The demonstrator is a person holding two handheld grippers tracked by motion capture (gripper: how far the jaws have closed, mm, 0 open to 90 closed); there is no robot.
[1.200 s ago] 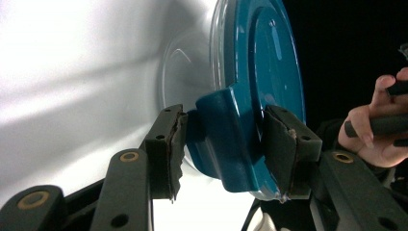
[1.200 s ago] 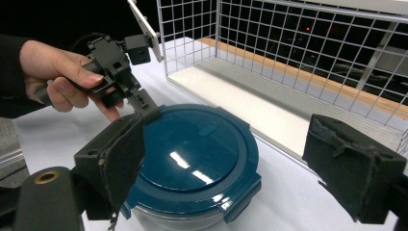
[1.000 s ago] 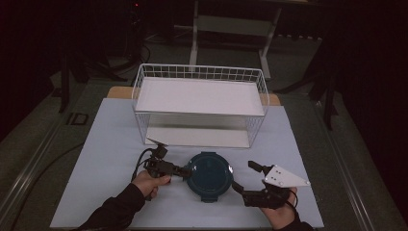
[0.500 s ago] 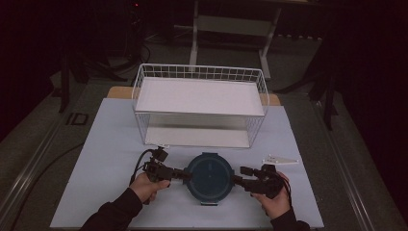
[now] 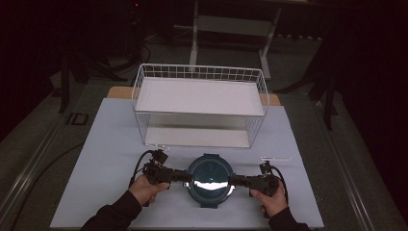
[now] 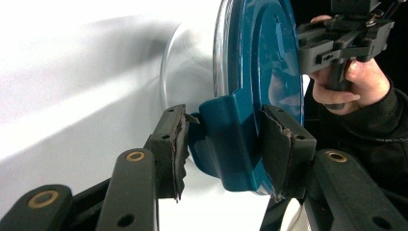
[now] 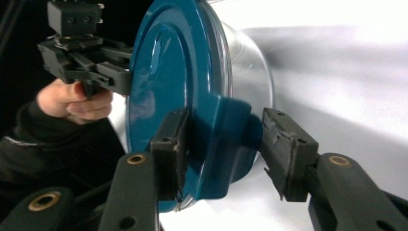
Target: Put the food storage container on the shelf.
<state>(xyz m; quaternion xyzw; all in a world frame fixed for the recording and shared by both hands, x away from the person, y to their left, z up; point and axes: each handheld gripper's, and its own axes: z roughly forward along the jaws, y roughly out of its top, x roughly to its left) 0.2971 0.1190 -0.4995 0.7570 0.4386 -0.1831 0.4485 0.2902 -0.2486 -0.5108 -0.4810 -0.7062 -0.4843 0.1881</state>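
Both grippers are black plastic: the left gripper (image 5: 180,177) and right gripper (image 5: 235,181) each trail a black cable. Their jaws carry brass-coloured rivets and worn, ragged dark pads (image 6: 182,144). The person wears black sleeves (image 5: 111,217), at the frame's bottom.

Dark room, pale tabletop (image 5: 110,144)

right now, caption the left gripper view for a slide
Left gripper straddling a latch tab of the teal container lid.

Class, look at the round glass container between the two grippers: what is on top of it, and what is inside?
A teal lid with side clip tabs covers the glass container. The lid hides the inside from above; the bit of clear wall showing reveals no contents.
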